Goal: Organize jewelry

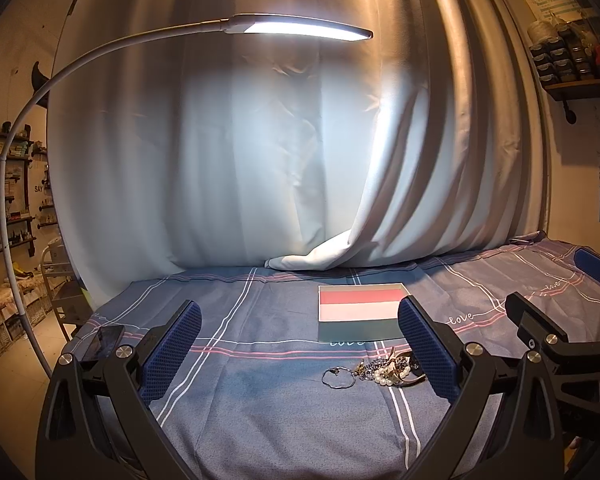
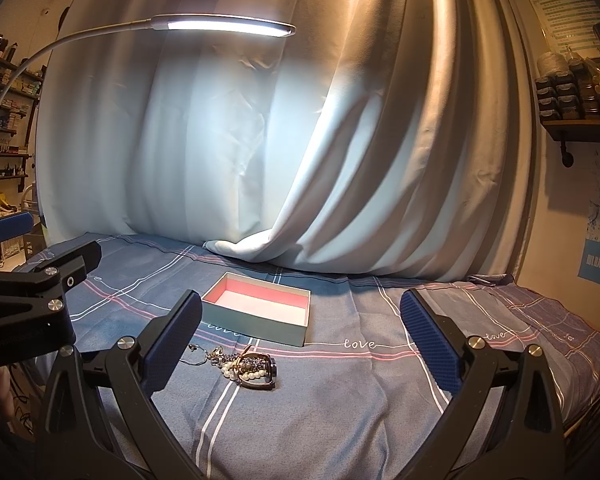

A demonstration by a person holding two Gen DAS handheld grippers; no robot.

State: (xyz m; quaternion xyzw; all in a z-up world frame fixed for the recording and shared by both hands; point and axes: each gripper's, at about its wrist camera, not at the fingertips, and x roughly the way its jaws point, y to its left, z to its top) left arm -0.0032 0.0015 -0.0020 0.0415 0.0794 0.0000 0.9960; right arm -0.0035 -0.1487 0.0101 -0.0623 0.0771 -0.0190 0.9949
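A tangled pile of jewelry [image 1: 384, 368] [image 2: 244, 364] lies on the blue plaid cloth: pearl beads, dark beads, a gold bangle and a thin wire hoop [image 1: 338, 378] at its left. Behind it stands an open green box [image 1: 360, 312] [image 2: 256, 310] with a pink and white inside, nothing in it. My left gripper [image 1: 300, 344] is open above the cloth, the pile just inside its right finger. My right gripper [image 2: 300, 340] is open too, the pile near its left finger. Each gripper shows at the edge of the other's view.
A pale curtain [image 1: 260, 140] hangs behind the table and bunches onto the cloth at the back. A lit gooseneck lamp [image 1: 300, 28] arches overhead from the left. A dark phone [image 1: 102, 340] lies at the table's left edge. Shelves line both side walls.
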